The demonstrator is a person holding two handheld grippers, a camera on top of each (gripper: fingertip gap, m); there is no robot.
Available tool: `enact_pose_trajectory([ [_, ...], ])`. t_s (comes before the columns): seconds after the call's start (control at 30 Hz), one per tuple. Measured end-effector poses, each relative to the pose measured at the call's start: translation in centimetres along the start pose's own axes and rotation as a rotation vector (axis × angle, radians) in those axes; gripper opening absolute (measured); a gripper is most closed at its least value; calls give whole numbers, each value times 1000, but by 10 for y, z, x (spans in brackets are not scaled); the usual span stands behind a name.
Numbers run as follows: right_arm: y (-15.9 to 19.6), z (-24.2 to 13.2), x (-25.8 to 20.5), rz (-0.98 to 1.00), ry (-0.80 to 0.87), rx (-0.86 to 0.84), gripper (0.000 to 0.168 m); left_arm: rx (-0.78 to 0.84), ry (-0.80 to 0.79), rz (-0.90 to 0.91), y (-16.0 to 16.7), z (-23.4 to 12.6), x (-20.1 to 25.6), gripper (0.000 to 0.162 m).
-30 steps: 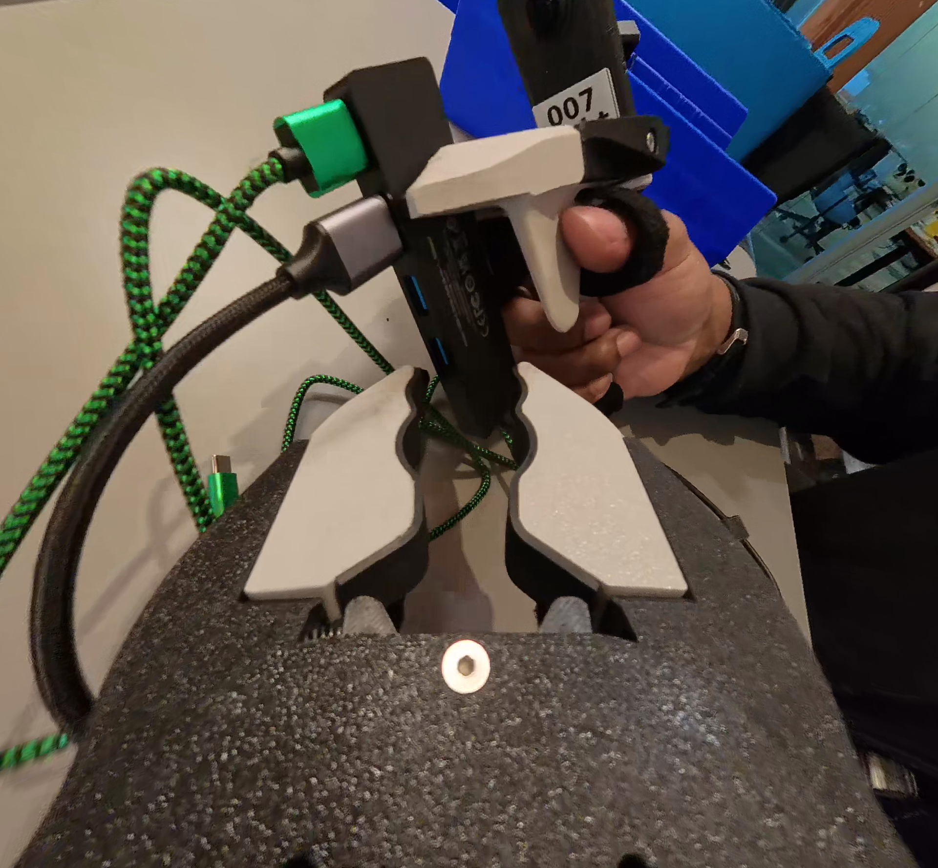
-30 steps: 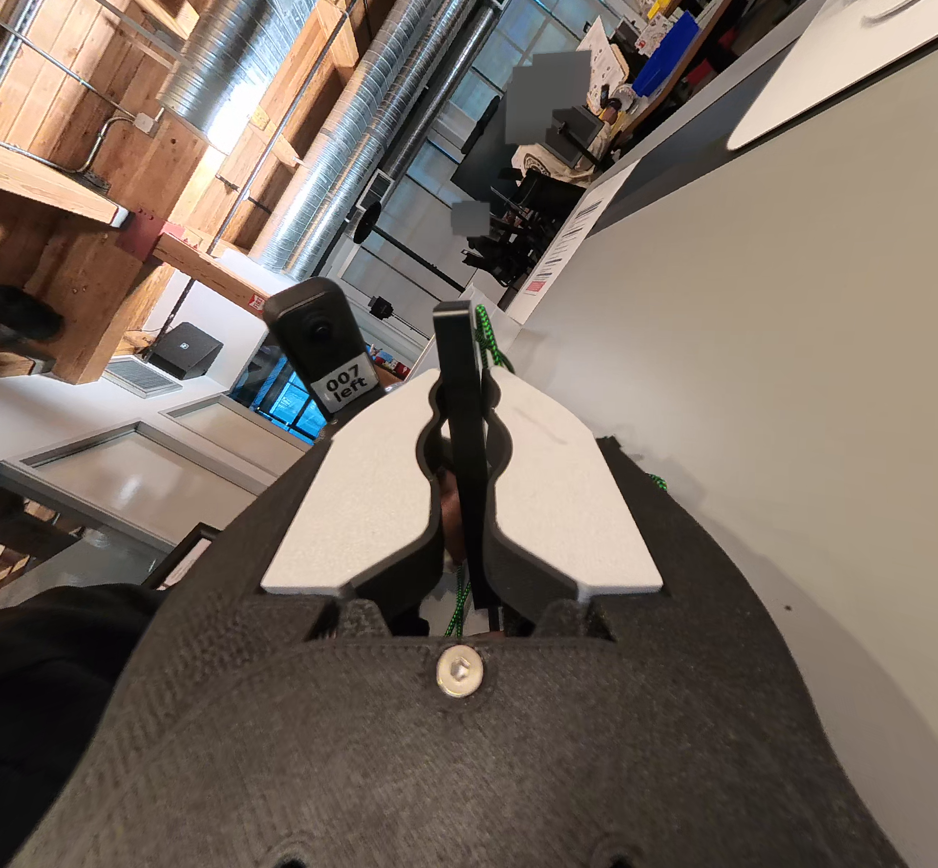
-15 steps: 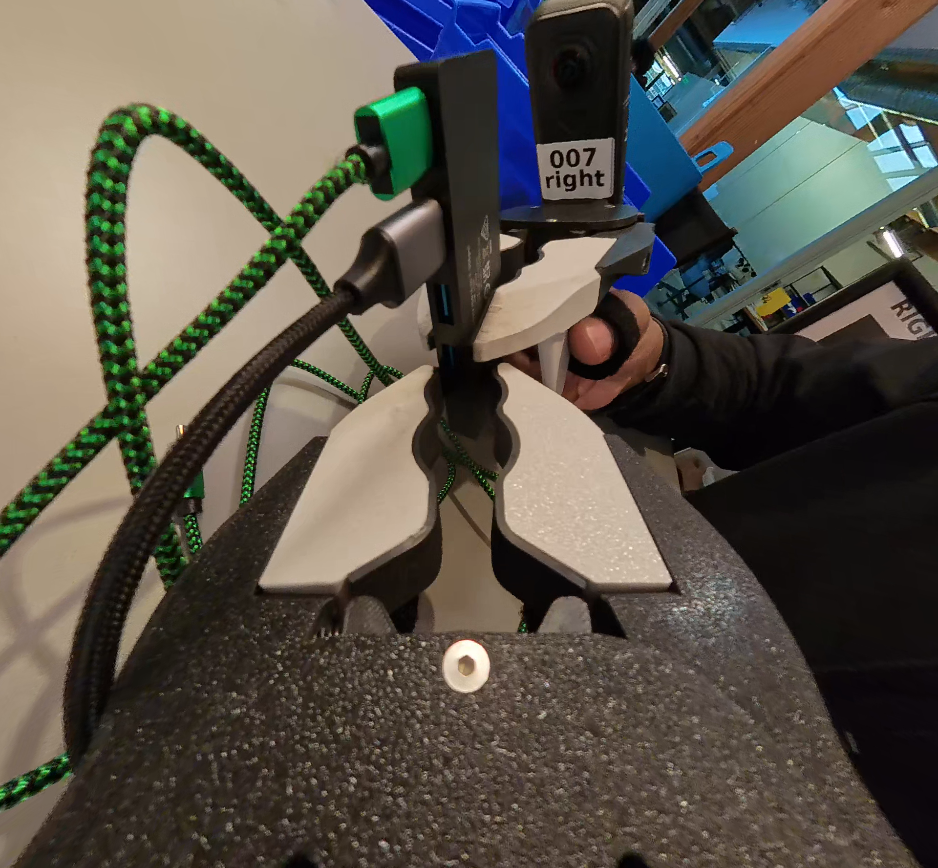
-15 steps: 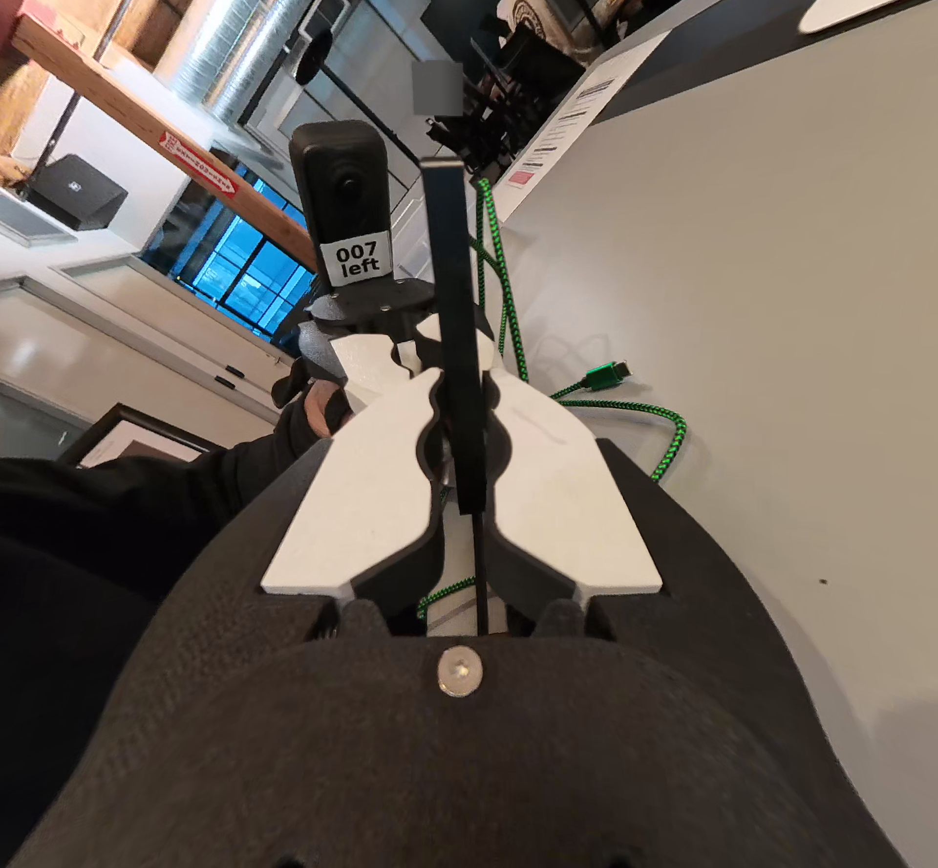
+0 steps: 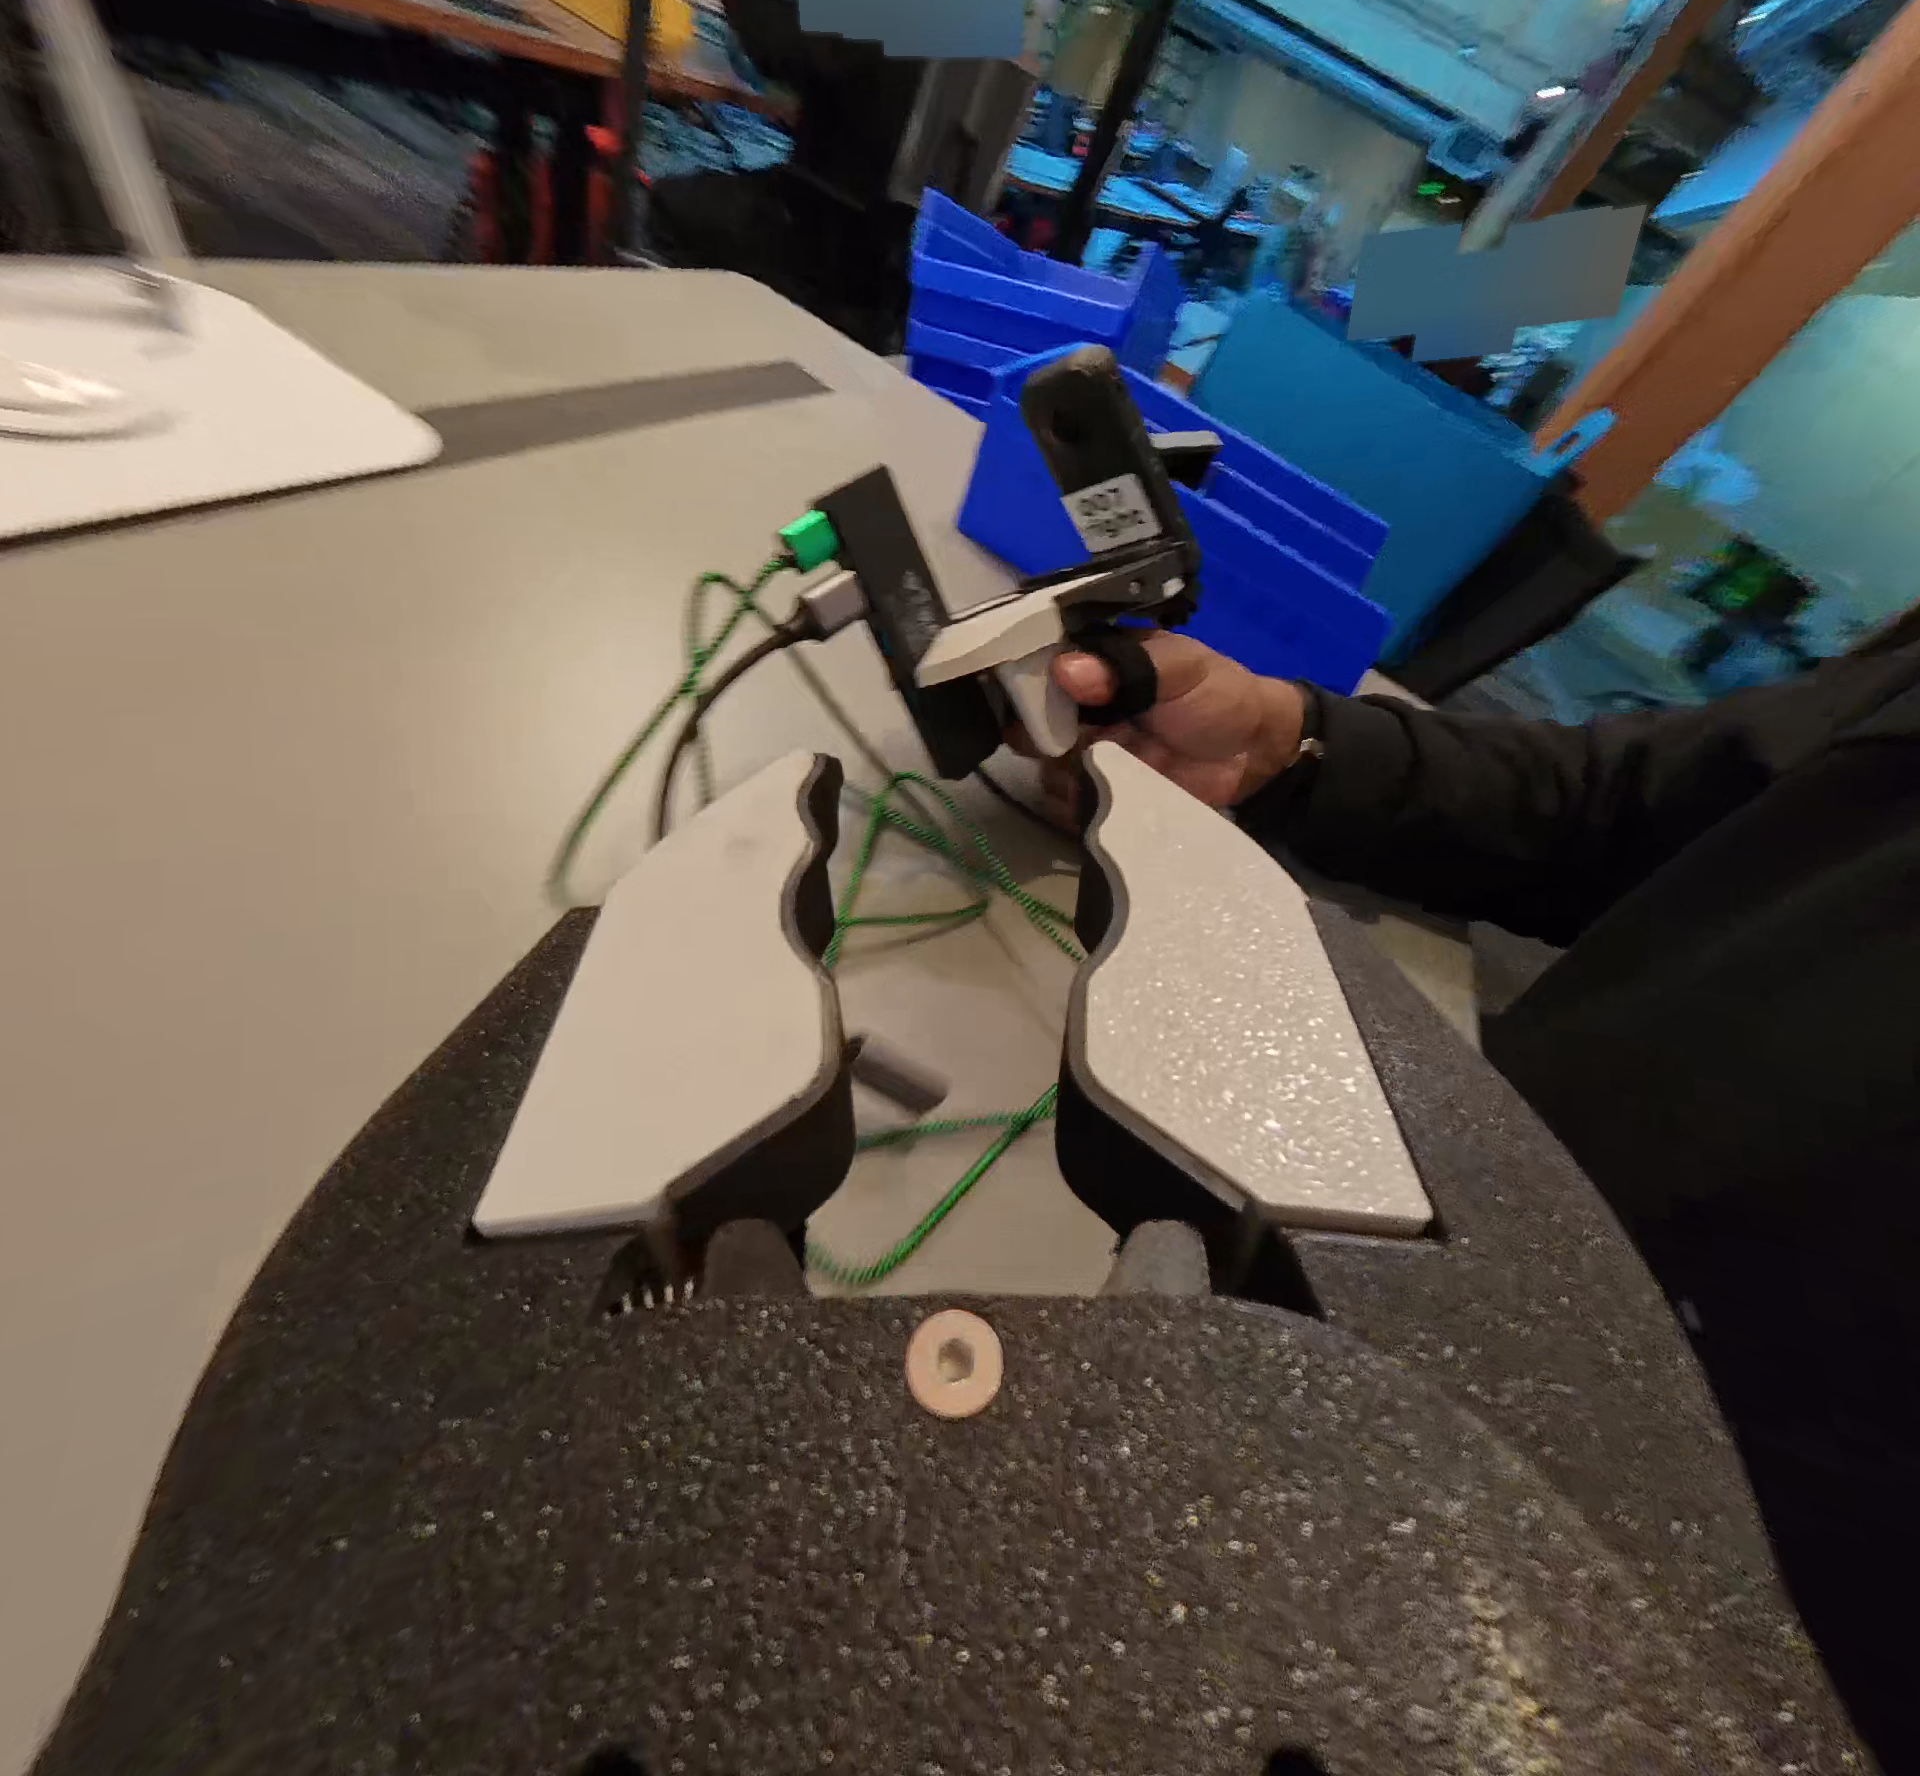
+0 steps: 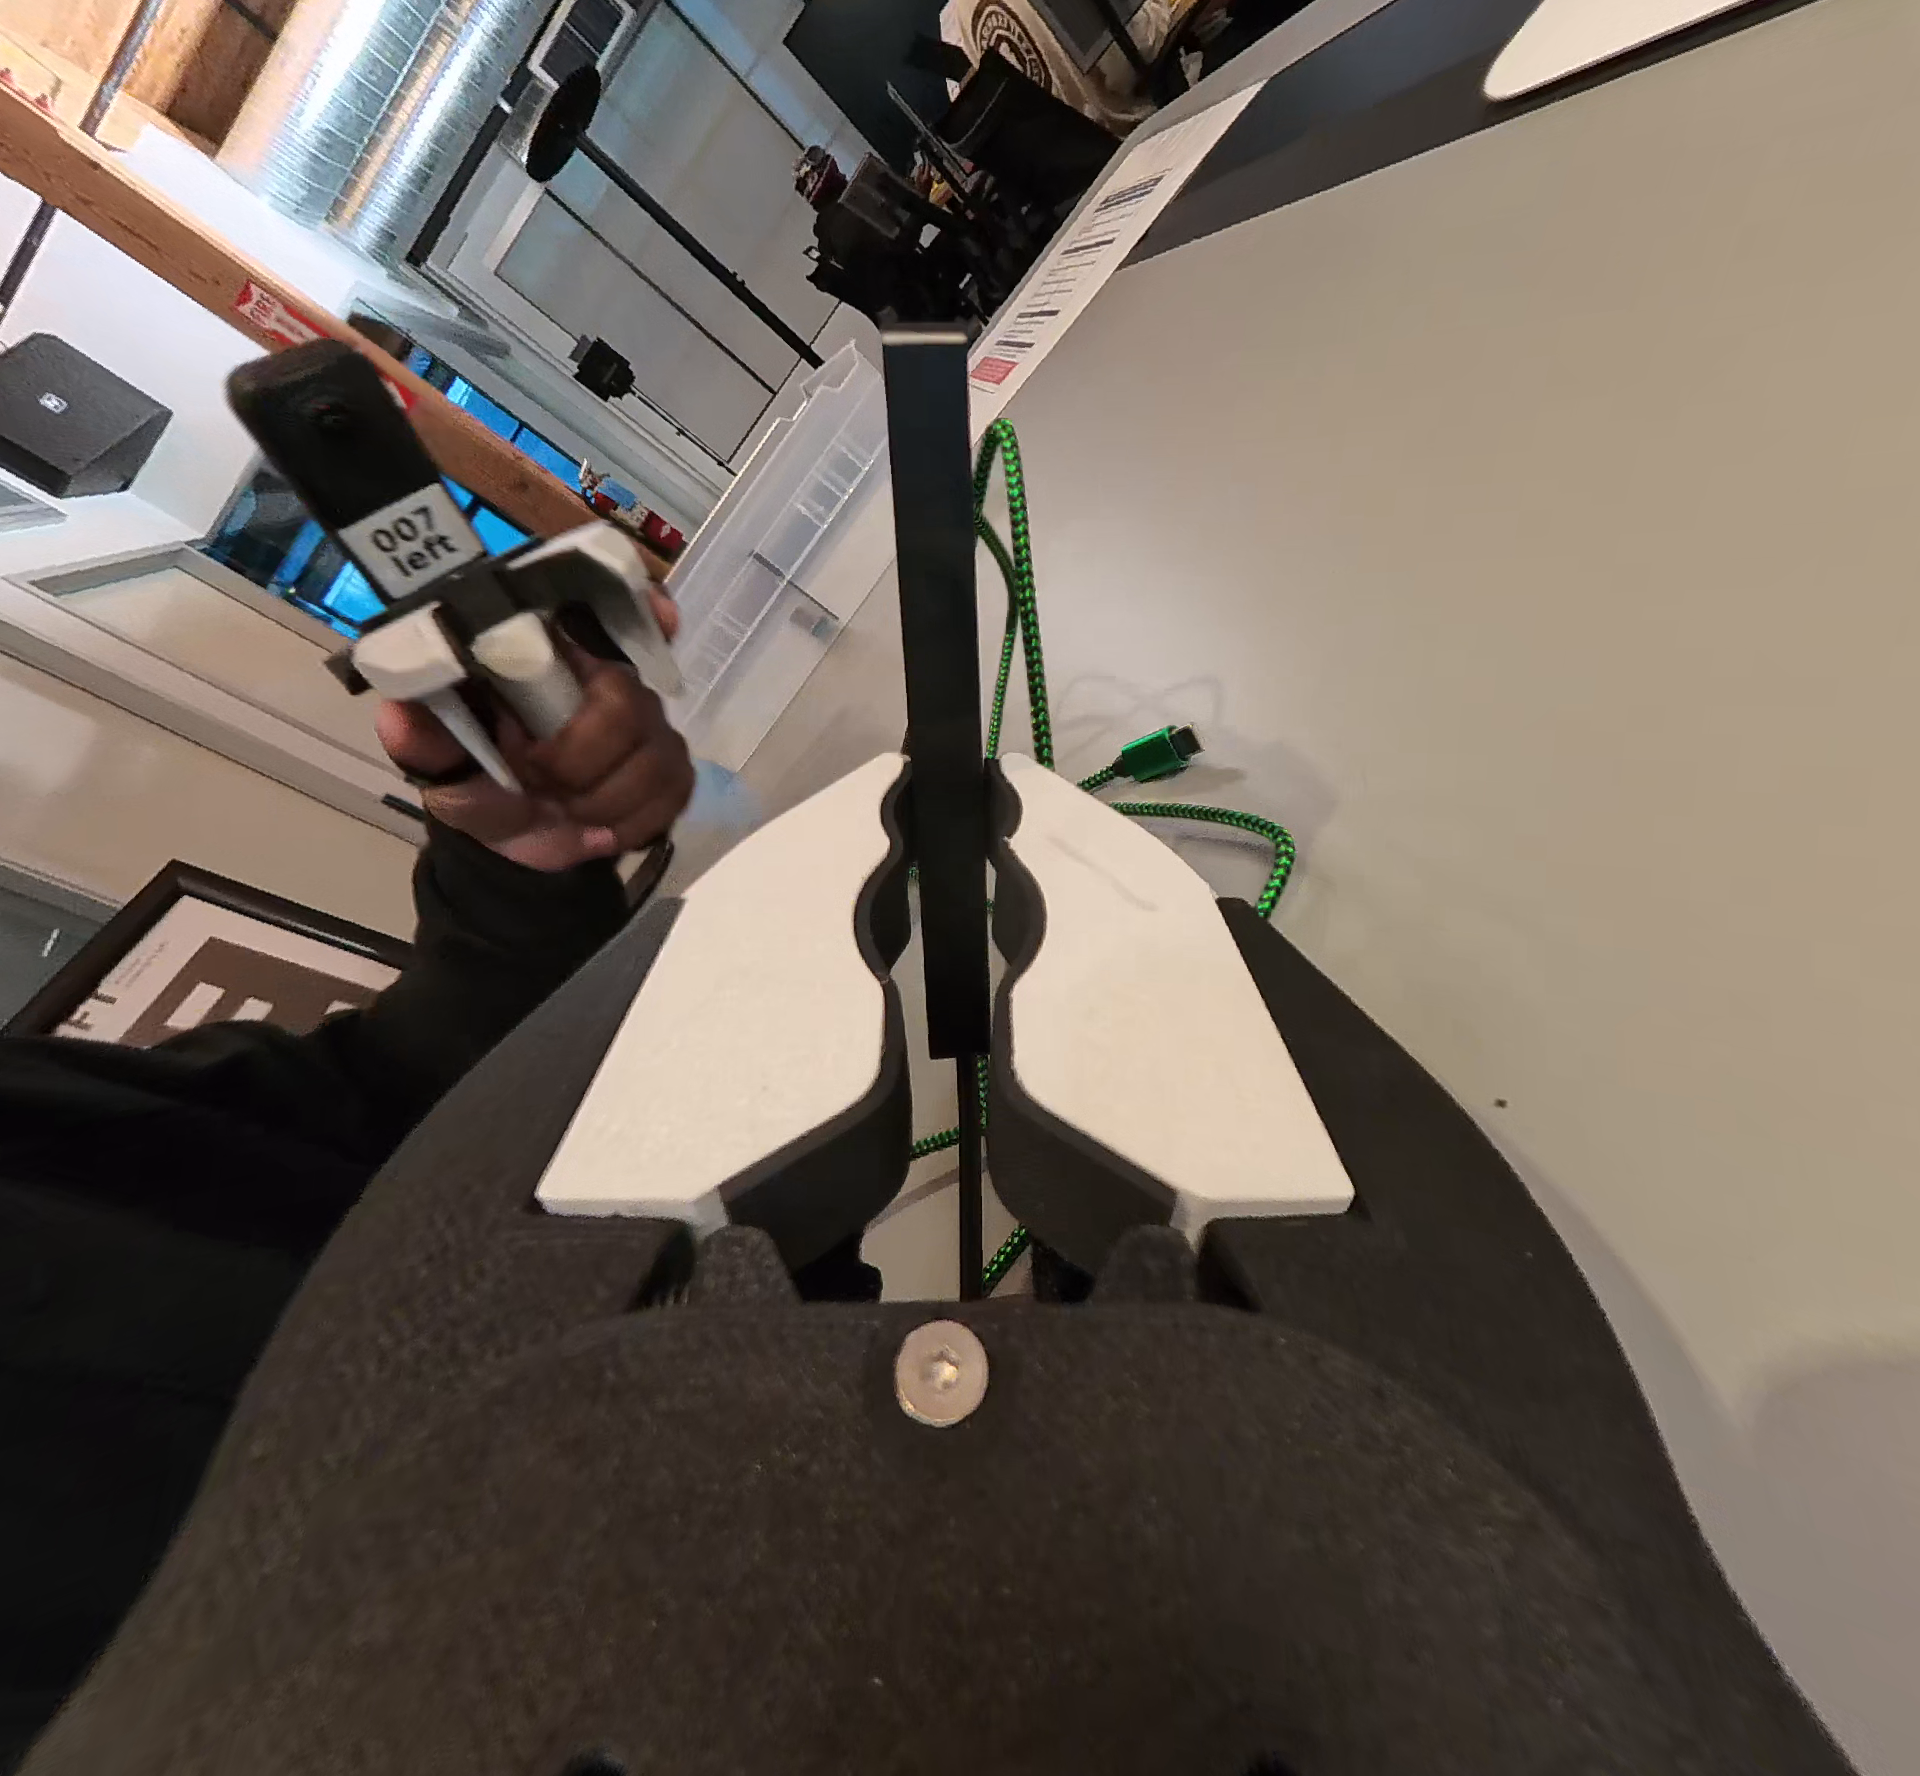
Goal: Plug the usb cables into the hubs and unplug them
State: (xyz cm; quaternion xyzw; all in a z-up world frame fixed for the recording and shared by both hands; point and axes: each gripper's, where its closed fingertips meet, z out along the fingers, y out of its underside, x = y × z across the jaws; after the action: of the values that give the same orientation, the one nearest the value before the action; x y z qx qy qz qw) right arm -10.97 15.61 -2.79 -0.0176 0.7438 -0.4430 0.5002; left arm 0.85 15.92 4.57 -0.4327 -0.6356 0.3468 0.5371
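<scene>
Table (image 5: 312,791): grey, ahead of and below both claws, with cable slack lying on it.

Hub (image 6: 935,687): black slab, clenched edge-on in my right claw (image 6: 943,791) and sticking out well past the fingertips. In the left view it tilts in the air ahead of my left claw (image 5: 951,791), apart from it.

Left claw: released, jaws wide, nothing between them. Only cable loops and table show through the gap.

Cables: green braided cable (image 5: 717,646) and black cable (image 5: 748,677) both hang from the hub's side down to the table. A loop runs under my left claw.

Plugs: green plug (image 5: 808,537) and grey plug (image 5: 831,602) are both seated in the hub, on the side away from the right claw. Another green plug (image 6: 1158,750) lies free on the table, right of my right claw.

Risks, as I judge them:
- The hub is held at its lower part only. A sideways pull on a plug could pivot or slip it in the claw.
- An off-axis pull would lever the port.
- The plugs sit just beside each other, so my left claw could pinch both.
- The slack could snag my left claw.
</scene>
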Motion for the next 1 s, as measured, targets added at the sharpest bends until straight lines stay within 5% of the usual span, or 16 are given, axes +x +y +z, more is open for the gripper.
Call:
enact_pose_trajectory([
  [0.23, 0, 0, 0, 6, -2, 6, 10, -153, -583, 185, -26, -209, -50, 44],
  [0.4, 2, 2, -1, -6, -3, -6, 10, -407, -739, 145, 16, -308, -123, 44],
  [0.63, 2, 2, -3, -8, -11, -10, 10, -725, -713, 57, 105, -333, -193, 50],
  [1.0, 7, 4, -7, -13, -49, -47, 10, -905, -597, -17, 141, -320, -206, 55],
])
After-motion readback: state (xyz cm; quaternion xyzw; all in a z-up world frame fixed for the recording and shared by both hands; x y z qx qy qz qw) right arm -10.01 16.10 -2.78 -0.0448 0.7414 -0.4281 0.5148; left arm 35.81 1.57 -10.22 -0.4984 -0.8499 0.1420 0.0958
